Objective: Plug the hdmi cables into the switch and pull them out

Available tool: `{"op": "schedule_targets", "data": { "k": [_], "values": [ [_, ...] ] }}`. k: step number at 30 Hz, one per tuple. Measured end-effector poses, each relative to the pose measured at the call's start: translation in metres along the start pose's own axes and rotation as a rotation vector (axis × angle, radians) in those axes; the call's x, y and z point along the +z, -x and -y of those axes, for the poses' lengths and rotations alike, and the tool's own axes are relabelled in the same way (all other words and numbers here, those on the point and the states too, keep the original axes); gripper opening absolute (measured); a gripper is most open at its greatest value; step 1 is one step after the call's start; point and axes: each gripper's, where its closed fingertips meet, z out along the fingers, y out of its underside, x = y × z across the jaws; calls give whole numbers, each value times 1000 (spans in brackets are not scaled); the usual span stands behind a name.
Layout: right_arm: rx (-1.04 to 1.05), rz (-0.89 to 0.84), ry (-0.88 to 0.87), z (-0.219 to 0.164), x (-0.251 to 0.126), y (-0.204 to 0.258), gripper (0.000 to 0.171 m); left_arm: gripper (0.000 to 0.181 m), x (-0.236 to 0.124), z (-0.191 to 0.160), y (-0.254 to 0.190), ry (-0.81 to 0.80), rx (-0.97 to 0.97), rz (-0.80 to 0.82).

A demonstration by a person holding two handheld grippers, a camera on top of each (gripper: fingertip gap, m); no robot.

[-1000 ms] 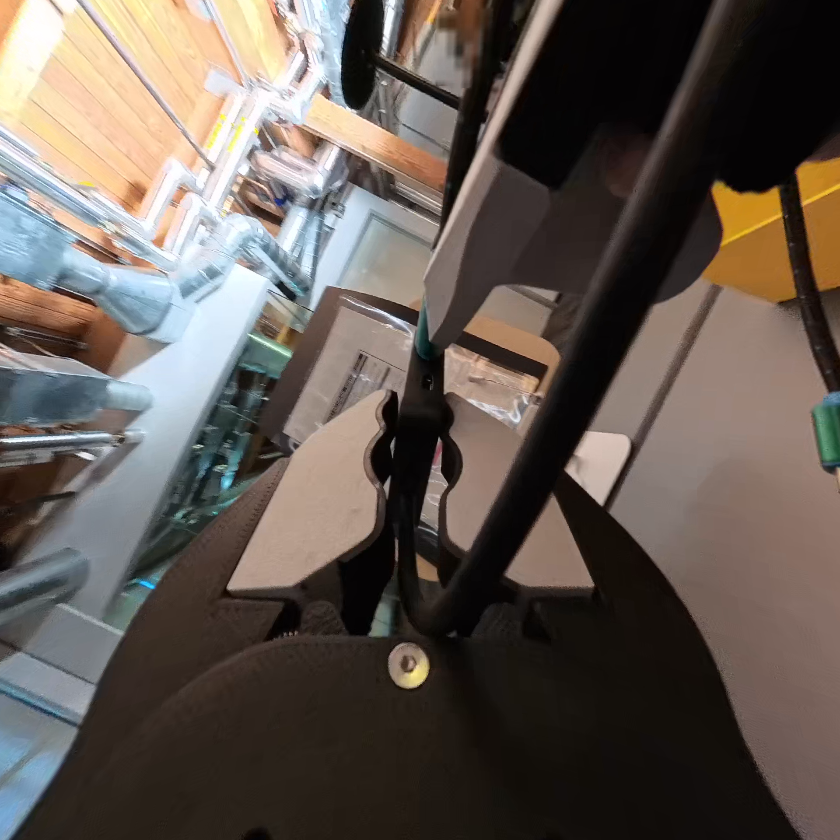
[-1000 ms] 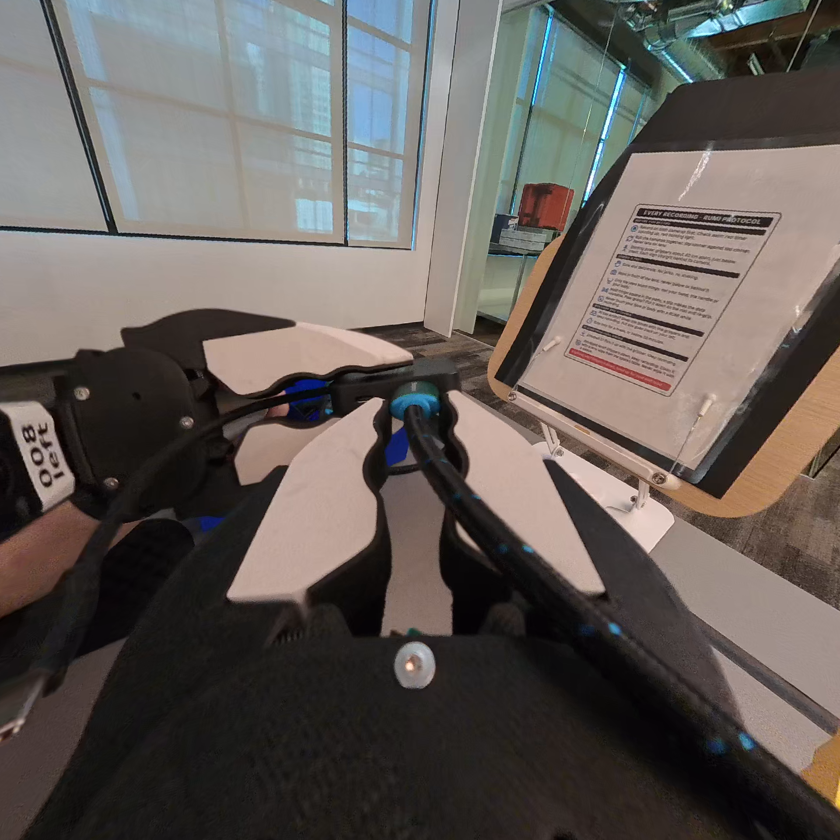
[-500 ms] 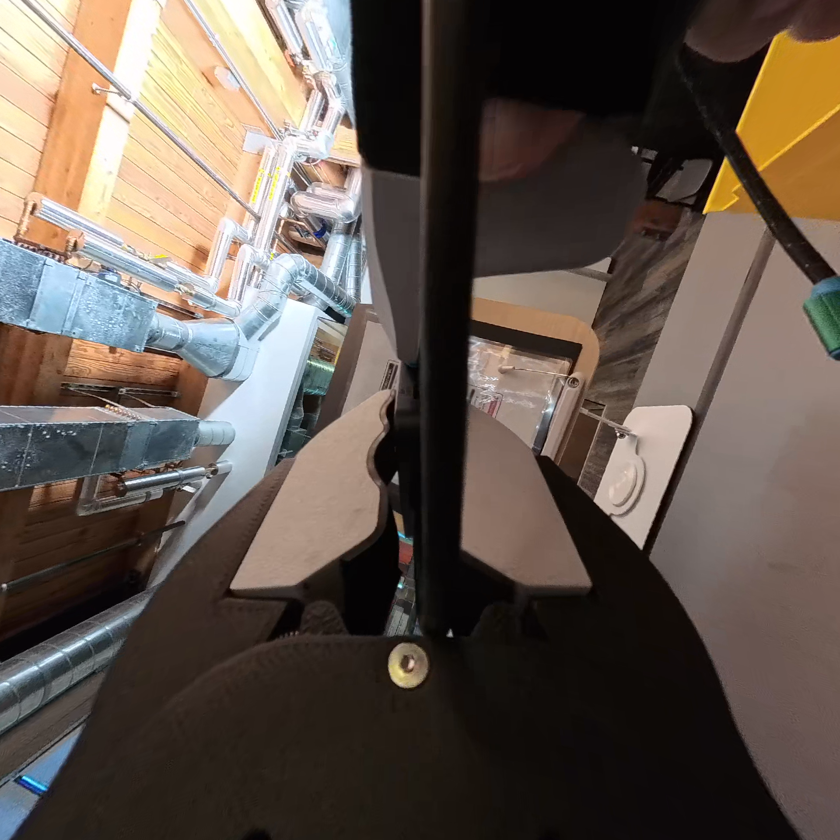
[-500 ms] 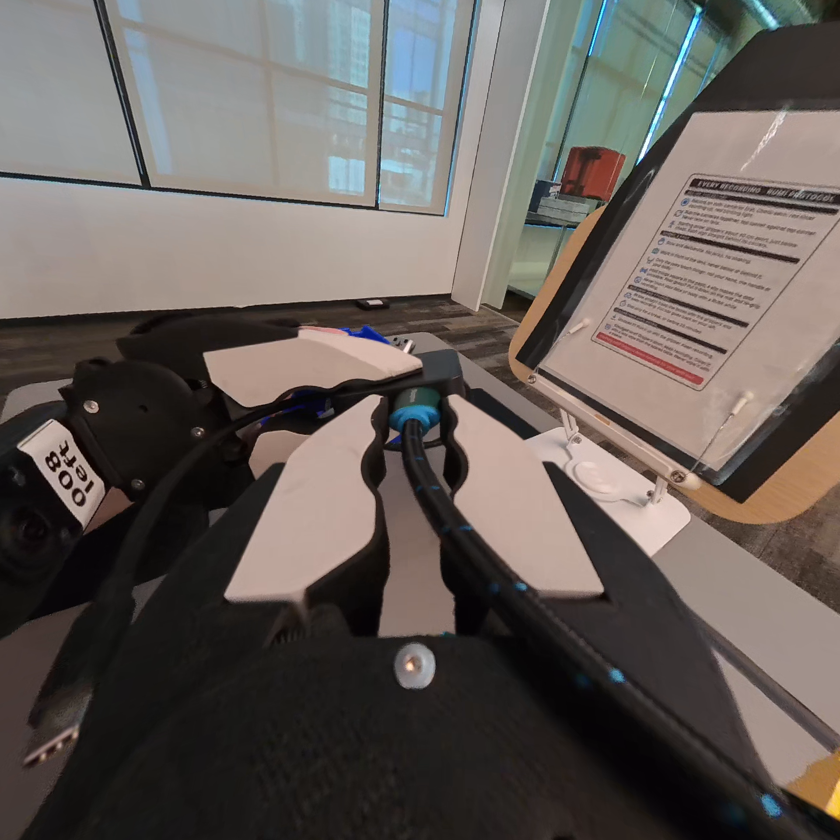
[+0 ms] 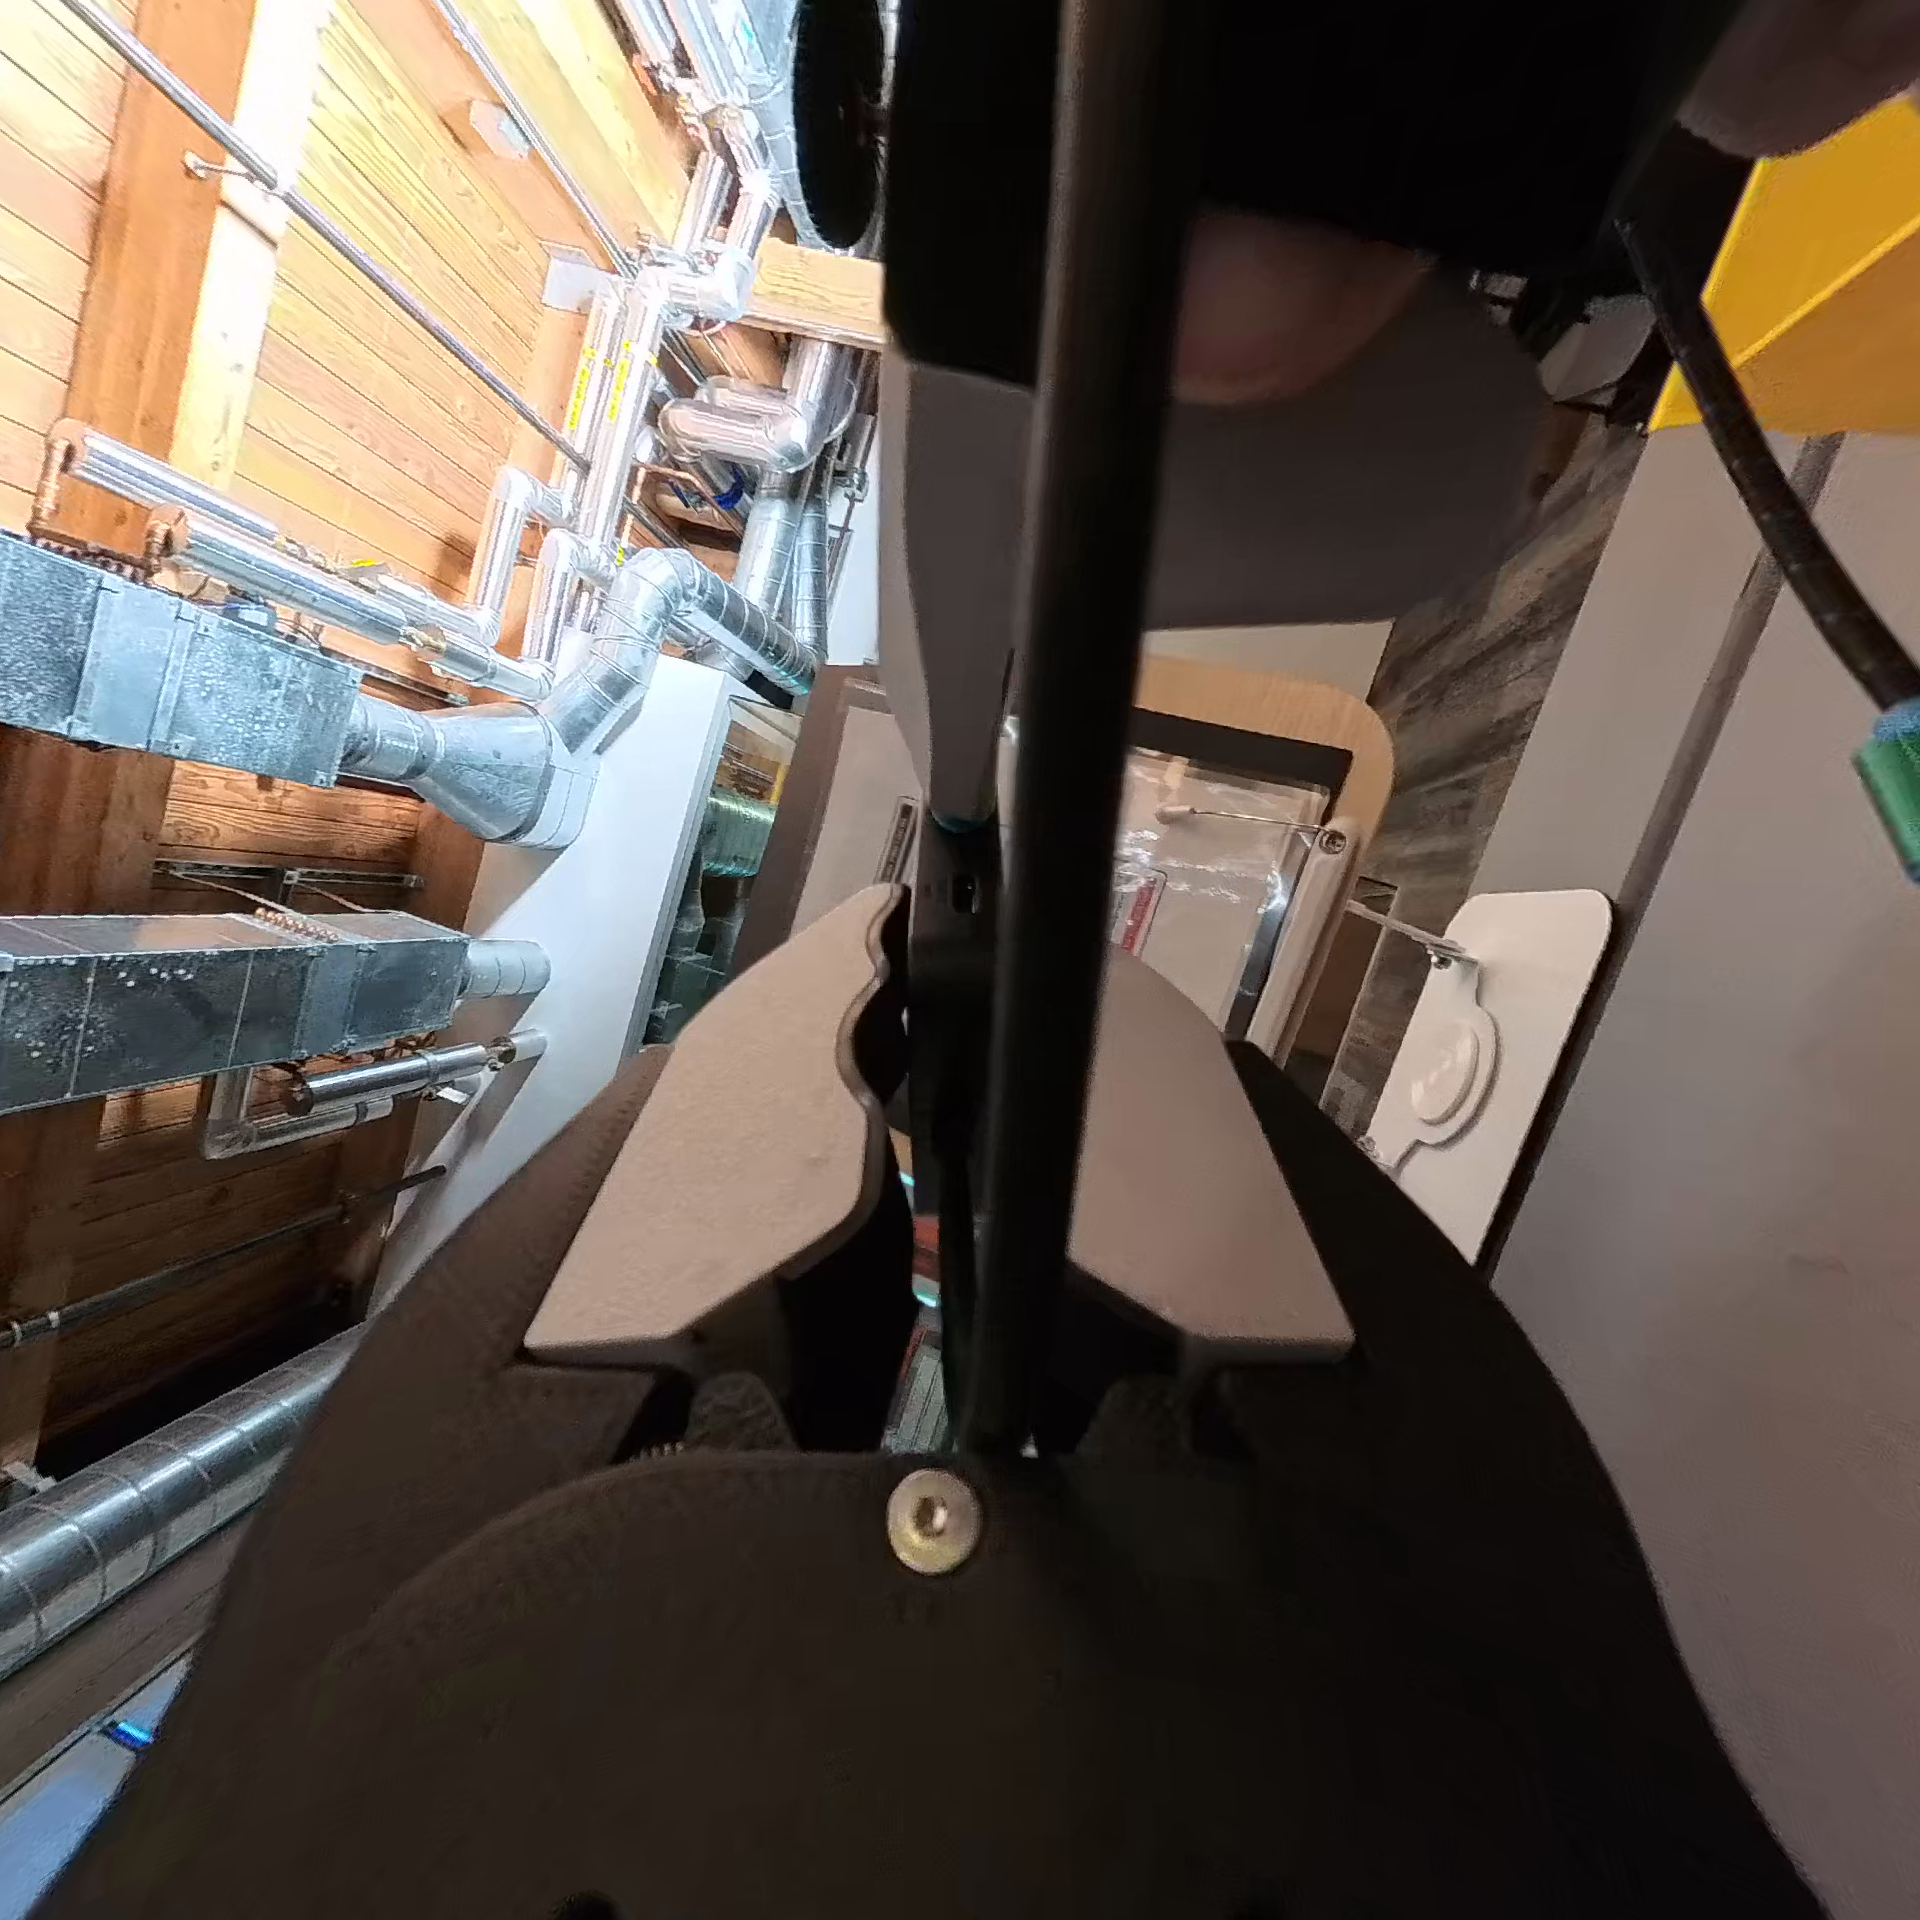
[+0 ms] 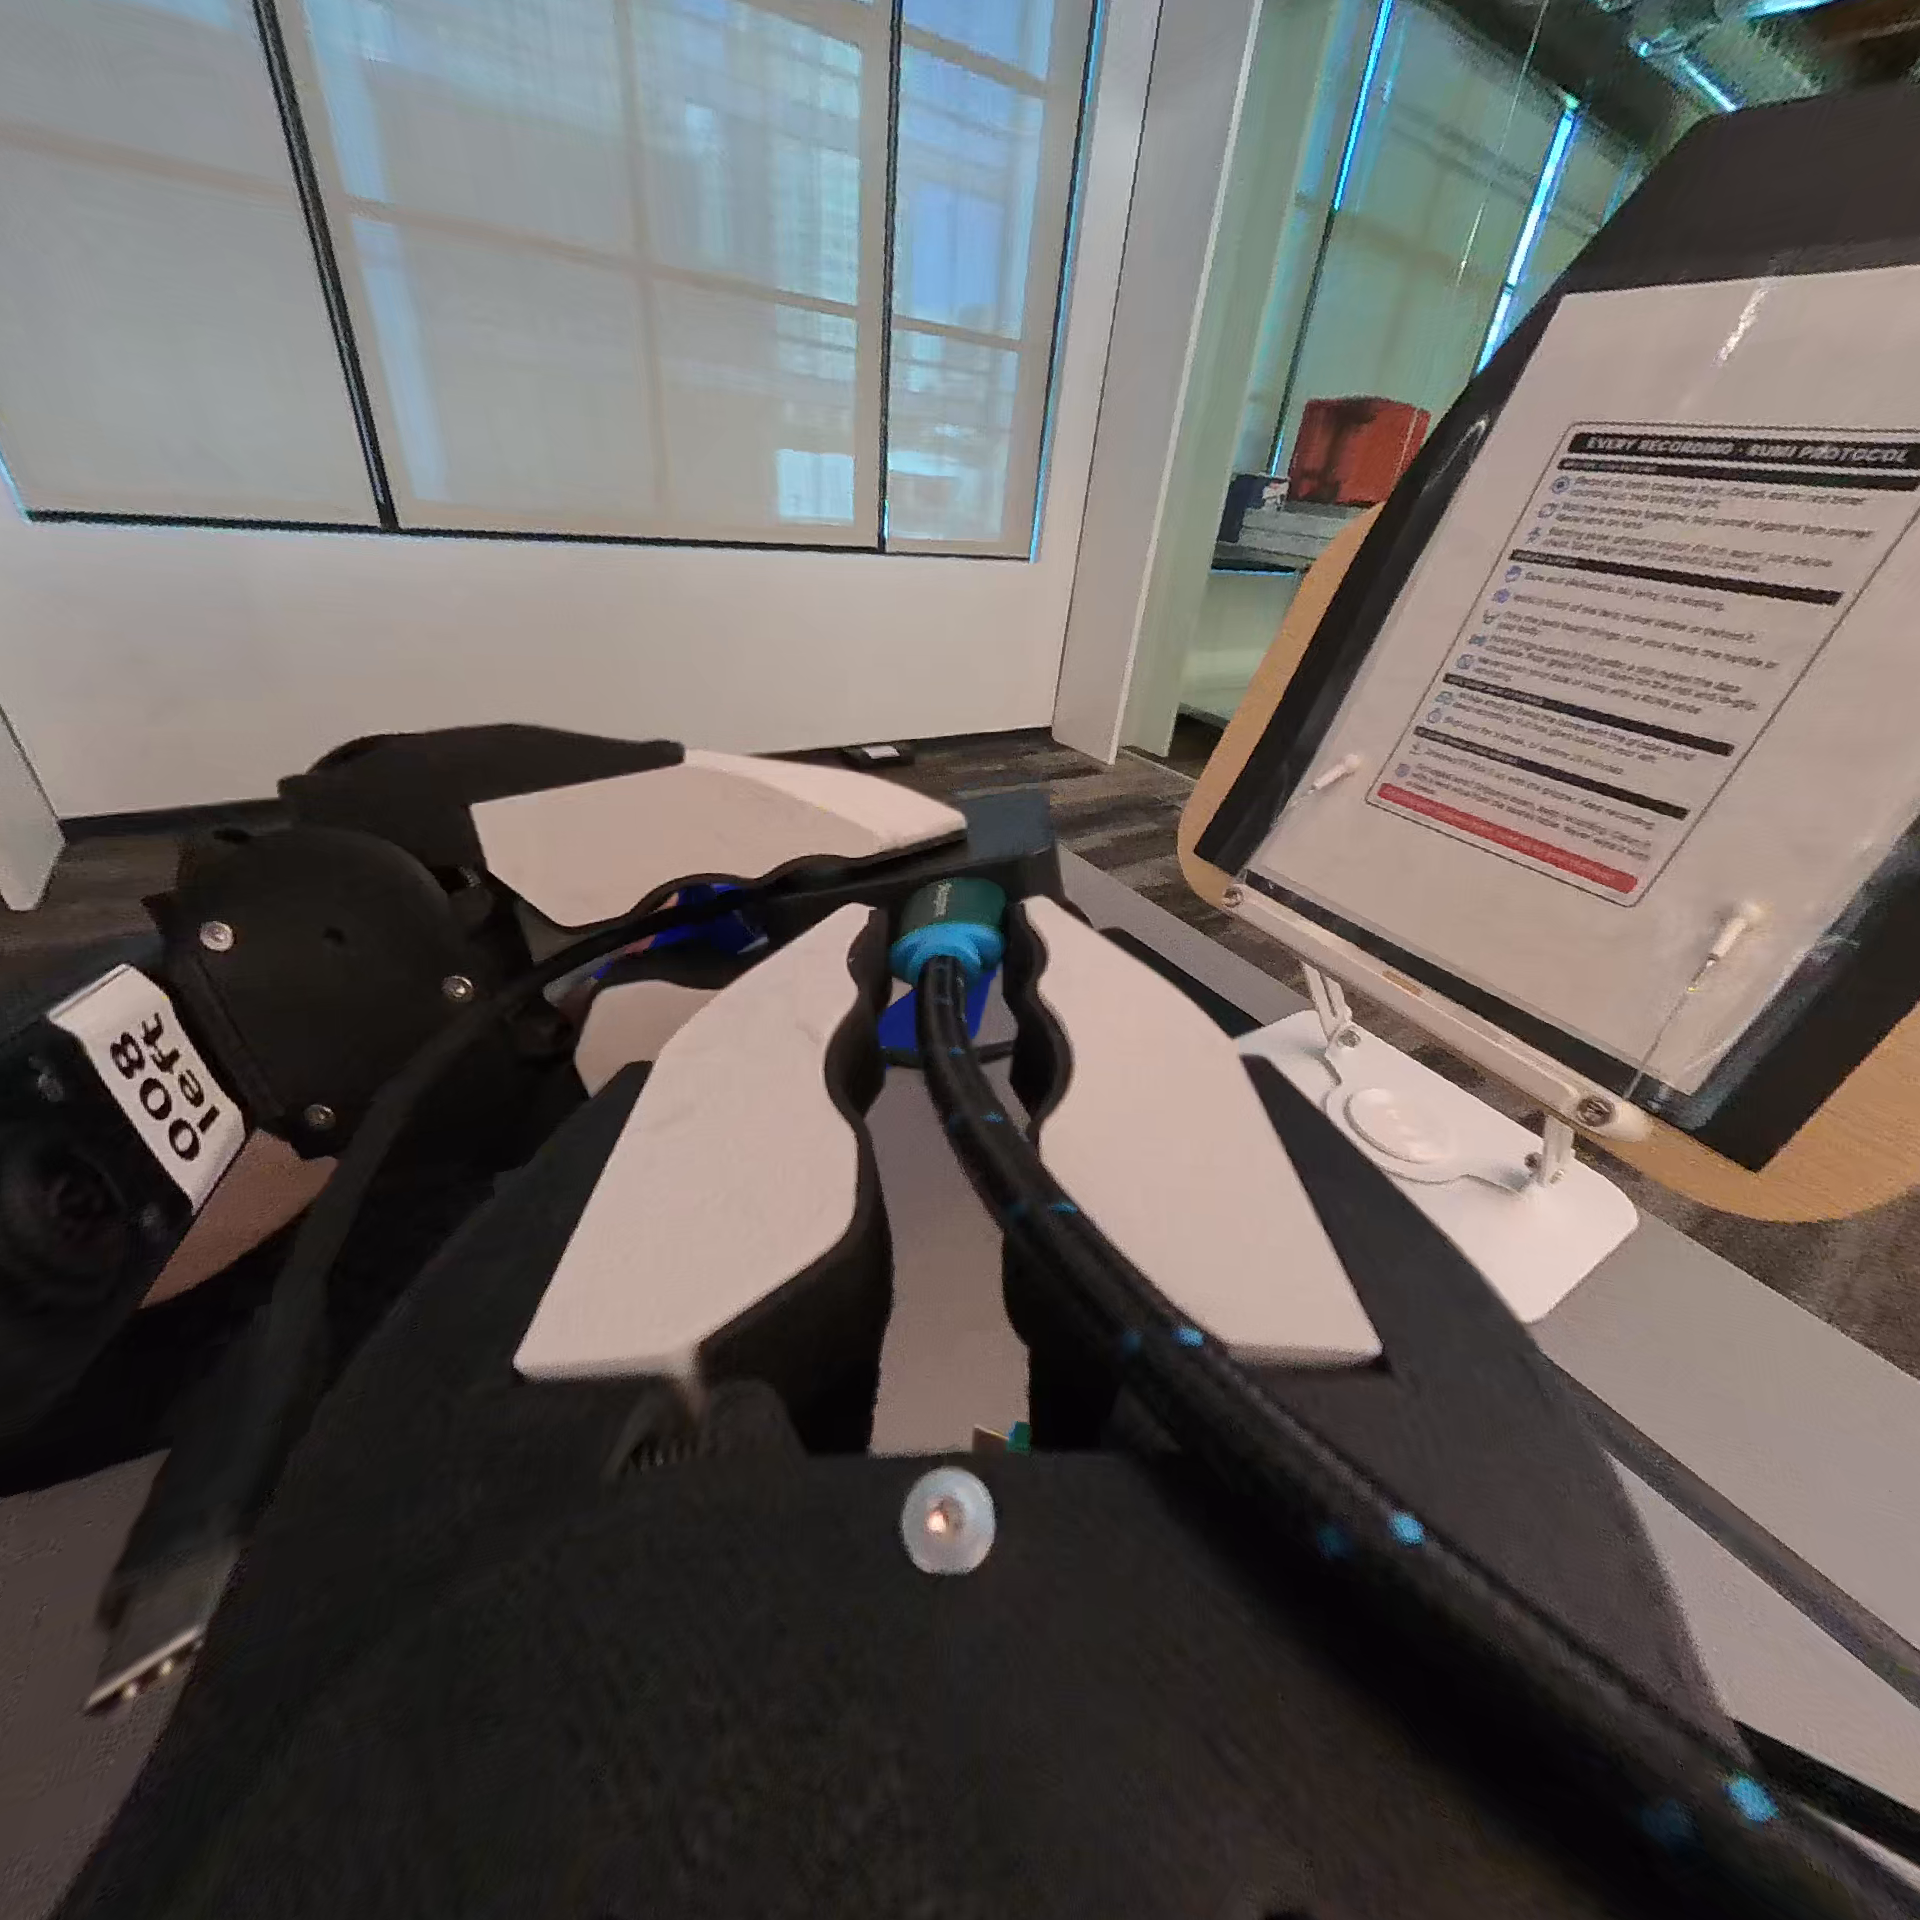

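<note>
In the left wrist view my left gripper (image 5: 961,920) is shut on the thin black switch (image 5: 954,982), seen edge-on. The switch's black lead (image 5: 1039,623) runs across the view. In the right wrist view my right gripper (image 6: 943,927) is shut on the green HDMI plug (image 6: 951,900) with a blue collar, which meets the edge of the switch (image 6: 1003,826). I cannot tell how deep the plug sits. Its braided cable (image 6: 1039,1174) trails back over my right finger. The left gripper's fingers (image 6: 727,821) hold the switch from the left. A second green plug (image 5: 1891,800) shows at the right edge.
A stand holding a laminated sheet (image 6: 1610,665) on a white base (image 6: 1455,1195) is close on the right of the grey table (image 6: 1714,1403). The lead's loose metal connector (image 6: 135,1652) hangs at lower left. A yellow object (image 5: 1818,260) is near the table's edge.
The right wrist view now shows more of the green plug body outside the switch, and the switch sits a little farther from my fingers. The left gripper has kept its hold while rotating.
</note>
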Motion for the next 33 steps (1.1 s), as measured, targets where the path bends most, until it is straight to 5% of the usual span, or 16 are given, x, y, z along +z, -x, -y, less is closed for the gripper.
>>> {"op": "schedule_targets", "data": {
  "k": [6, 13, 20, 25, 27, 29, 33],
  "values": [
    [-71, -140, -11, -1, 1, -2, 22, 15, 3, -2, -3, 18, 3, -10],
    [62, 24, -25, 4, -2, 1, 21, 15, -1, 2, 4, 4, 3, 2],
    [-143, -195, 28, -6, 3, -5, 22, 15, 6, -6, -9, 33, -14, -56],
    [200, -6, 10, -8, 2, -7, 21, 14, 6, -7, -9, 51, 16, -62],
    [171, -15, 32, -12, 3, -9, 21, 15, 7, -8, -13, 60, 0, -90],
    [-30, -148, 36, -6, -1, -14, 21, 14, 11, -27, -14, 161, 27, -91],
    [86, -36, 23, 18, -24, -18, 21, 15, 11, -89, 6, 278, -47, -81]
  ]
}}
